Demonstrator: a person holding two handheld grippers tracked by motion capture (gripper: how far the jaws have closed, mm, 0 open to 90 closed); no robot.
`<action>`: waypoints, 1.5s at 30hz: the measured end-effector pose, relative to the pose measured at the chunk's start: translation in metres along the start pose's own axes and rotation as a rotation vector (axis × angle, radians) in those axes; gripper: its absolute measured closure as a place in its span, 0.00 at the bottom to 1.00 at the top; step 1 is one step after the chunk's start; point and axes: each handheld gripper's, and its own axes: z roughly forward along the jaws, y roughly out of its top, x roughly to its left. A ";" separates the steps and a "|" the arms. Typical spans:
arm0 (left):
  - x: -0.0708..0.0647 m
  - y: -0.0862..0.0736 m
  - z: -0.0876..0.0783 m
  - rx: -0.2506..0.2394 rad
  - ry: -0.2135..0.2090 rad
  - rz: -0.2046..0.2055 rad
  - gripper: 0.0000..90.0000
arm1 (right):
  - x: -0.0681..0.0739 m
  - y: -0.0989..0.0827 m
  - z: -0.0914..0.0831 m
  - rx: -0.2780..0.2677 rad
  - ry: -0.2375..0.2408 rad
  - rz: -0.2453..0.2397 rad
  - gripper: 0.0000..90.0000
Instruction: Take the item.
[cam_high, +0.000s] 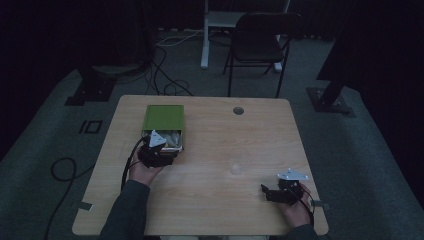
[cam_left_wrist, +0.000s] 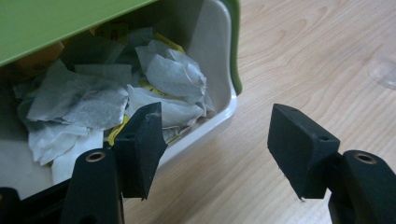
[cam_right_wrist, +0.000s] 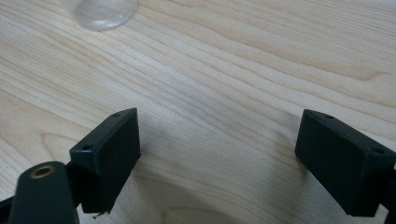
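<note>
Your left gripper (cam_high: 161, 148) sits at the near end of the box (cam_high: 164, 119), which lies at about 10 o'clock from the middle of the wooden table (cam_high: 215, 200). The box (cam_left_wrist: 223, 70) is a white tray under a green lid slid part way back, so its near end stands uncovered. Inside lie crumpled white paper tea bags (cam_left_wrist: 116, 100) with yellow tags among them, heaped loosely against the tray's rounded corner. Your left jaws stand wide apart with nothing between them; one is over the tray's rim, the other over bare wood.

Your right gripper (cam_high: 272, 192) rests at about 4 o'clock on the table, well apart from the box. Its jaws are spread wide and hold nothing. A clear glass (cam_right_wrist: 105, 11) stands at 12 o'clock from them; in the high view it (cam_high: 239, 165) is a faint shape near the table's middle.
</note>
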 end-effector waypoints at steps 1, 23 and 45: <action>0.001 0.001 0.003 0.005 0.001 -0.002 0.41 | 0.000 0.000 0.000 0.000 0.000 0.000 0.15; 0.009 -0.001 0.032 0.046 -0.075 -0.049 0.51 | 0.000 0.000 0.000 -0.001 0.002 -0.002 0.15; -0.013 -0.030 0.004 0.037 -0.119 0.018 0.62 | 0.000 0.000 0.000 -0.001 0.002 -0.003 0.15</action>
